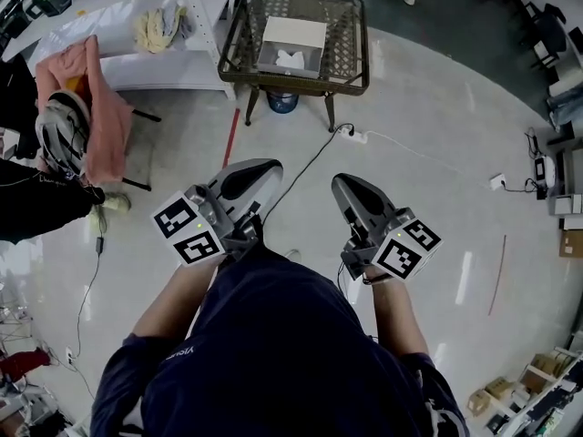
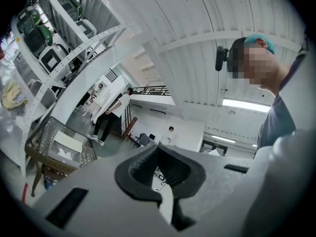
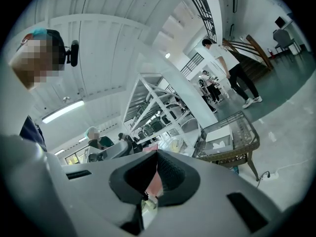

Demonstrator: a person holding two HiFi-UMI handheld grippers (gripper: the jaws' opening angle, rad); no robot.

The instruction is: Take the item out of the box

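Note:
An open white box [image 1: 290,57] stands on a small wicker table with a glass top [image 1: 351,25], far ahead of me. Something white and crumpled [image 1: 291,60] lies inside the box, and a flat white lid [image 1: 295,32] leans behind it. The same box shows small in the left gripper view [image 2: 66,149] and in the right gripper view [image 3: 218,141]. My left gripper [image 1: 265,166] [image 2: 158,147] and right gripper [image 1: 341,182] [image 3: 157,152] are held close to my body, well short of the table. Both are shut with nothing between the jaws.
A white shelf unit [image 1: 173,62] stands left of the table with a pink cloth [image 1: 100,107] and a helmet [image 1: 62,135] beside it. A cable and power strip [image 1: 353,136] lie on the floor before the table. A blue object [image 1: 282,102] sits underneath. People stand far off [image 3: 232,68].

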